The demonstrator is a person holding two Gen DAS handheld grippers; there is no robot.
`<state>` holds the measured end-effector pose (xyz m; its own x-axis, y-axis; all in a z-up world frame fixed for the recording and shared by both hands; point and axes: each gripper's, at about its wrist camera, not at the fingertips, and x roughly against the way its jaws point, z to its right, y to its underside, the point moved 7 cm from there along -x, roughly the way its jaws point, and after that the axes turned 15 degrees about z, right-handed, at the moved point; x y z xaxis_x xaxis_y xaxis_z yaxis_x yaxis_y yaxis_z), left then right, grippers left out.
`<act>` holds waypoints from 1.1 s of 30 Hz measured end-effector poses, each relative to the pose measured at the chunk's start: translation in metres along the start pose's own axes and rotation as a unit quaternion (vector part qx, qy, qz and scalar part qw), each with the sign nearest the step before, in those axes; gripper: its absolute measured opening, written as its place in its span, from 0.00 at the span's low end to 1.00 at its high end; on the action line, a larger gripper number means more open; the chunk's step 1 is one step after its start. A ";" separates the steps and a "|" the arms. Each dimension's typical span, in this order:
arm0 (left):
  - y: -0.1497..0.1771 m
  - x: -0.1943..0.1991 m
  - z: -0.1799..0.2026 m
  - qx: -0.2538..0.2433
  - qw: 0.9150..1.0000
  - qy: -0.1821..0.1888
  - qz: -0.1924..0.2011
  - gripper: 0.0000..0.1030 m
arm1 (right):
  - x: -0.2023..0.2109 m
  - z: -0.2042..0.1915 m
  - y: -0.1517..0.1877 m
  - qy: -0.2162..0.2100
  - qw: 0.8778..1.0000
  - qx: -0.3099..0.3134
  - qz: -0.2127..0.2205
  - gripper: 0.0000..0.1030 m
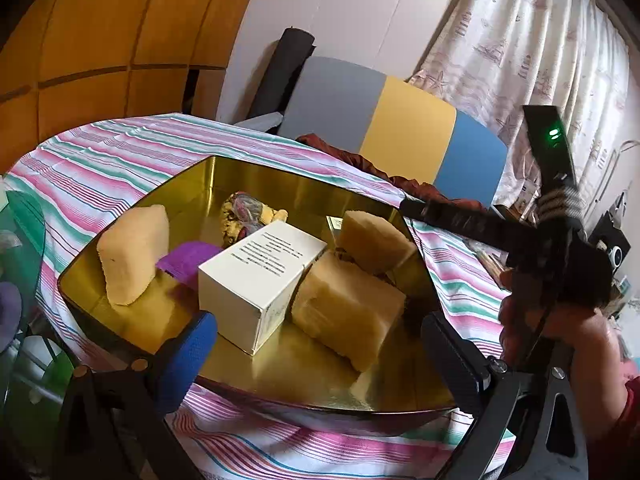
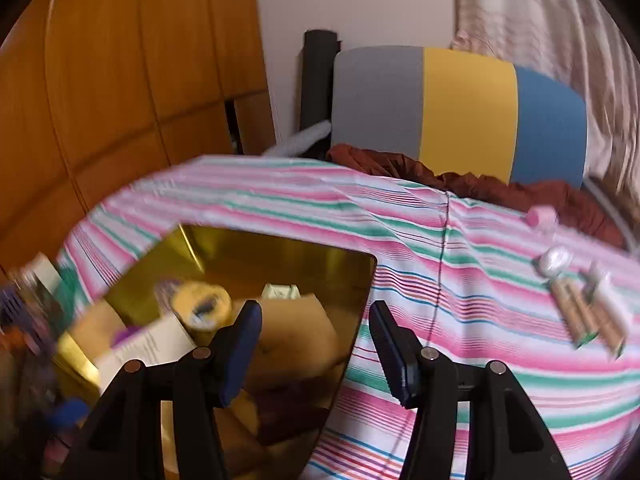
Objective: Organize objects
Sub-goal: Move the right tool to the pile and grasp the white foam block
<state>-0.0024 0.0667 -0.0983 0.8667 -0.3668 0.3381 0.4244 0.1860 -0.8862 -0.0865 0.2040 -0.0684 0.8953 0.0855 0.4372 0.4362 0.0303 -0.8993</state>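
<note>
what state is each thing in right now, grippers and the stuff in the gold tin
left hand-held gripper: open, empty
right hand-held gripper: open, empty, above the tin's edge
gold tin: lidless, holding items
white box: on its side in the tin
sponge: leaning on the tin wall
snack packs: on the cloth, outside the tin

1. You are working in a home, in a lived-in room rather than a lab or a shop.
2. Your tabletop [image 2: 460, 240] wears a striped cloth in pink, green and white, the household kind.
3. Behind it you have a wooden panelled wardrobe [image 1: 100, 40] along the wall.
4. A patterned curtain [image 1: 520, 40] with starfish prints hangs on the right.
5. A chair back [image 2: 460, 112] in grey, yellow and blue faces you, with a dark red garment [image 2: 480, 180] bunched against it.
6. A gold tin [image 1: 248, 176] holds sponges and a small box, ordinary household oddments.
</note>
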 end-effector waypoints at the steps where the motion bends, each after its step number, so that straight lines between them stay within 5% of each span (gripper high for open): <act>1: 0.000 0.000 -0.001 0.001 1.000 -0.001 -0.001 1.00 | -0.004 -0.004 0.003 0.000 1.000 0.020 -0.010 0.55; 8: -0.001 0.002 -0.004 0.008 1.000 -0.005 -0.001 1.00 | -0.043 0.001 0.003 0.100 0.982 0.158 -0.021 0.53; 10: -0.002 0.002 -0.005 0.007 1.000 -0.007 0.000 1.00 | -0.041 0.018 -0.005 0.121 0.984 0.128 -0.016 0.53; 15: -0.002 0.001 -0.007 0.014 1.000 -0.012 -0.001 1.00 | 0.000 0.051 -0.017 0.071 0.996 -0.028 0.037 0.54; 33: -0.008 -0.003 0.059 -0.030 0.998 0.051 -0.014 1.00 | 0.062 0.161 0.075 0.138 0.980 -0.144 -0.015 0.54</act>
<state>0.0069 0.1203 -0.0730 0.8220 -0.4632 0.3314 0.4293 0.1214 -0.8950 -0.0125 0.3724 -0.1108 0.8547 -0.1847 0.4851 0.4342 -0.2575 -0.8632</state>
